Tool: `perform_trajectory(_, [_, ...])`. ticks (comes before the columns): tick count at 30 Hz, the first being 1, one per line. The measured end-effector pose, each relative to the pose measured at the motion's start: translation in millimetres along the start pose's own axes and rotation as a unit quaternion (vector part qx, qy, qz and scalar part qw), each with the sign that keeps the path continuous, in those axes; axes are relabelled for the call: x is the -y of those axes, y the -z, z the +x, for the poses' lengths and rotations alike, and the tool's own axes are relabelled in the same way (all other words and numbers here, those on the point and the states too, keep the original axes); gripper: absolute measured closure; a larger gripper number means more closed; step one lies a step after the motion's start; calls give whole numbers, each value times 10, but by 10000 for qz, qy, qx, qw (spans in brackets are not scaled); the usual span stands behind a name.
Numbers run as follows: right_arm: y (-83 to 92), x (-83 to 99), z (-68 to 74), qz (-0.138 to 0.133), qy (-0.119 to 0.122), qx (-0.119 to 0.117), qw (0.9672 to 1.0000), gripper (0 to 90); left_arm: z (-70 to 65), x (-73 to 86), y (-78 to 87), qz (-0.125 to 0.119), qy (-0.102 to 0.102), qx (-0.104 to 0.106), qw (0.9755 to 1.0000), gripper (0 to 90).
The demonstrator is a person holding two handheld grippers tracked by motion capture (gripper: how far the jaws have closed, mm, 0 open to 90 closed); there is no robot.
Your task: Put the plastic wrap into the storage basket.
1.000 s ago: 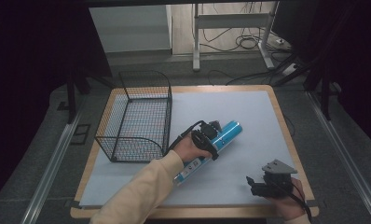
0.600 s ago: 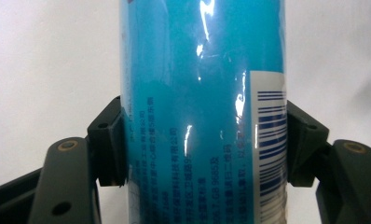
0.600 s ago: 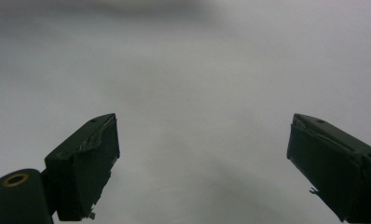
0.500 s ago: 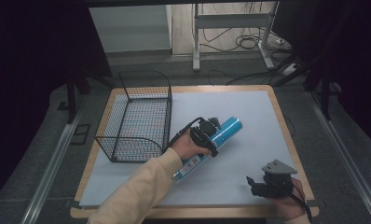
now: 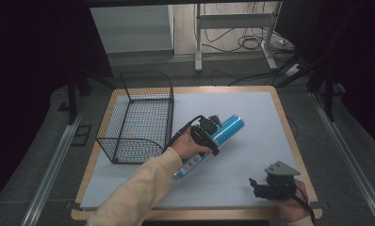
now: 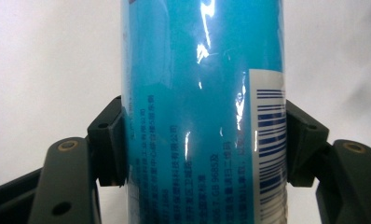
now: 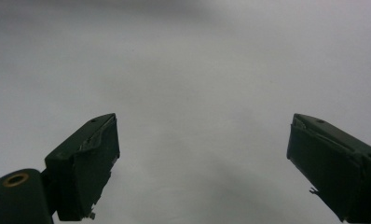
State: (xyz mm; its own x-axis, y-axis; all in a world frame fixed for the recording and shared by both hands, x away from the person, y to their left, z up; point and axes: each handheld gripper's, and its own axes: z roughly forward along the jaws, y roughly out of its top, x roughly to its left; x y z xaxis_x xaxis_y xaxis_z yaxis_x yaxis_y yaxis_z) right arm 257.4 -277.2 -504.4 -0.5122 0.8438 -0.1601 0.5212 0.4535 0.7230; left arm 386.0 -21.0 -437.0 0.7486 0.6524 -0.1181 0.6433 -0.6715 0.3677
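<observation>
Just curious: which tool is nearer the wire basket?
Left. The left tool grips the blue can right beside the wire basket; the right tool sits farther off, near the table's front edge.

Blue tubes: one blue tube (image 5: 223, 133), lying on the counter, also seen close up (image 6: 202, 107) with a barcode on its label.
Wire baskets: one black wire basket (image 5: 138, 117), standing at the left side of the counter.
Counters: one counter (image 5: 251, 108), with a white sheet over a wooden edge.
Grippers: two, the left gripper (image 5: 209, 129) and the right gripper (image 5: 263, 186).
Hands: two, one on each gripper.
Jaws: two on each gripper, four together.
</observation>
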Motion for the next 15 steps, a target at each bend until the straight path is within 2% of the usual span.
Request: perform_trajectory(15, [6, 0, -7, -12, -7, 8, 10000, 95, 9, -21, 115, -100, -14, -36, 9999, 314])
